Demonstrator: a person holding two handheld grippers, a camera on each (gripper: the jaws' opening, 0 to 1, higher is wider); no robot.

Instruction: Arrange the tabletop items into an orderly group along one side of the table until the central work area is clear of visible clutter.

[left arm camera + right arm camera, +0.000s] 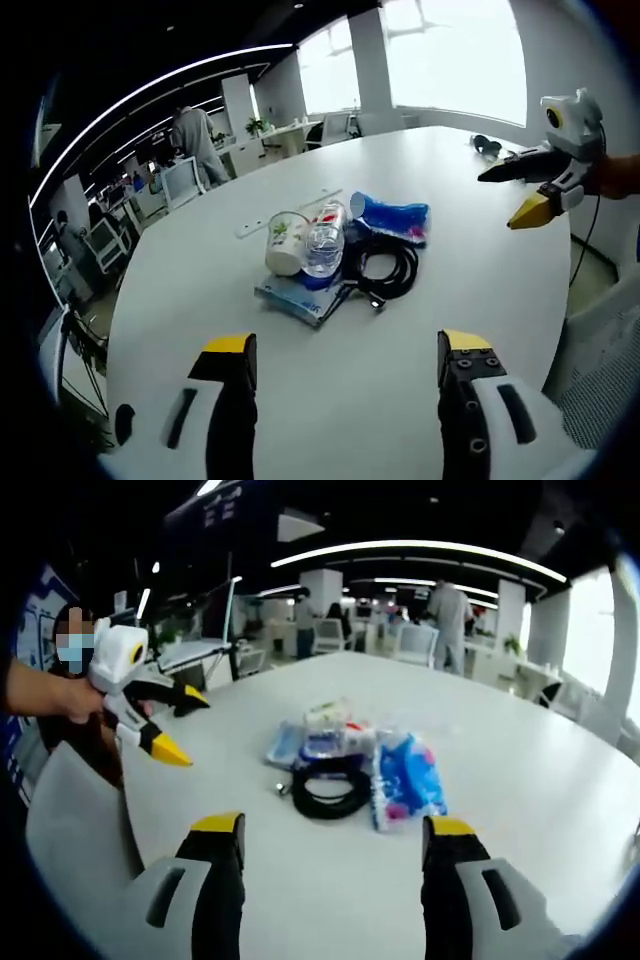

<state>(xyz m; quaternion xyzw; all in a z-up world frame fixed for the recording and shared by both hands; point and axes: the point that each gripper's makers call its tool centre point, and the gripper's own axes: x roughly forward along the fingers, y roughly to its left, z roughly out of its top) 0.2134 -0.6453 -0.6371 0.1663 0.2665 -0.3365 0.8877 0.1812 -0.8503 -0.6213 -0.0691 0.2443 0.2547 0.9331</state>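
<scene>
Both grippers hang above the table (180, 290), jaws released and empty: left gripper (345, 365), right gripper (330, 845). The clutter sits mid-table: cup (285, 243), bottle (323, 248), black cable (385, 268), blue packet (395, 218). Recommend lifting the loose bottle first, gripped across its body, since it will likely roll.

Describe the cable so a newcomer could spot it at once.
On the white table, find the small pile of items mid-table. The cable lies at the pile's edge, between the water bottle and blue packet: the only black thing, coiled in loops.
</scene>
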